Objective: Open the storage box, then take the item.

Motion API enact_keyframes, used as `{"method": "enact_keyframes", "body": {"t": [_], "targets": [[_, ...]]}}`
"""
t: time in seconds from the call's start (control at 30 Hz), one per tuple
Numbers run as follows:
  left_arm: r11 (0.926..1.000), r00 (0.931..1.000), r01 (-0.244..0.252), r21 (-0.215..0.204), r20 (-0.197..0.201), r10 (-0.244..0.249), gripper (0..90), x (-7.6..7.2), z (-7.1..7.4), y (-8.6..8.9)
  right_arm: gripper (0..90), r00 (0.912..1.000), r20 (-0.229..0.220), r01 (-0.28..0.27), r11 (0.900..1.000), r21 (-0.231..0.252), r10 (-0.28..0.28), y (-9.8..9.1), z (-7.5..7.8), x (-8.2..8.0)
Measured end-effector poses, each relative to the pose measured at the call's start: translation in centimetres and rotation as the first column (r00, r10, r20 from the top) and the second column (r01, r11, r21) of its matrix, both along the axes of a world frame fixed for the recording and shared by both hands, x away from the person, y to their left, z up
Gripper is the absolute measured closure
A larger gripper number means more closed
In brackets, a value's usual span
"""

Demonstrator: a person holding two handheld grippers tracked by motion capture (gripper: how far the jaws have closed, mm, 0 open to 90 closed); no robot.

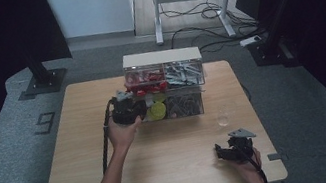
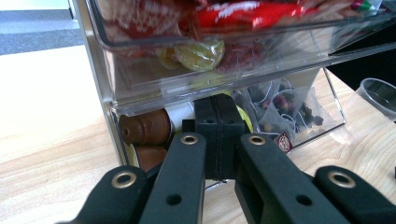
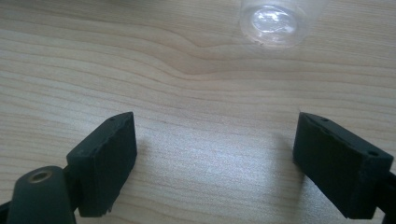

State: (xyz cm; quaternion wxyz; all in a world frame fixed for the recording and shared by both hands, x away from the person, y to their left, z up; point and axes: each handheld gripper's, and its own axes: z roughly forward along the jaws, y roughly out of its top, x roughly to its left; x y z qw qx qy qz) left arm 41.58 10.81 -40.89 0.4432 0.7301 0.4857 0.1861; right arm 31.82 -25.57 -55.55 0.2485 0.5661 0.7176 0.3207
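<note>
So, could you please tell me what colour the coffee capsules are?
Brown capsules, clearest in the left gripper view.

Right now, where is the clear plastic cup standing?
In the high view the clear plastic cup stands on the table's right side, just right of the clear drawer organizer, beyond the right gripper.

A light wooden table (image 1: 116,181) carries a clear drawer organizer (image 1: 166,85) near its far edge and an empty clear cup (image 1: 223,116) just right of it; the remaining tabletop shows bare woodgrain.
</note>
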Motion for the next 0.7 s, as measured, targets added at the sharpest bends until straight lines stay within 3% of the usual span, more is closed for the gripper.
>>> {"method": "enact_keyframes", "body": {"t": [0.5,0.7], "targets": [[1.0,1.0,0.001,0.001,-0.008,-0.001,90.0,0.32,0.3,-0.19,14.1,1.0,0.002,-0.002,1.0,-0.001,0.002,0.0,-0.01,0.0],[1.0,1.0,0.005,-0.002,-0.005,-0.005,90.0,0.27,0.28,-0.29,18.6,0.9998,0.009,-0.018,0.9998,0.002,0.018,0.07,0.04,-0.11]]}}
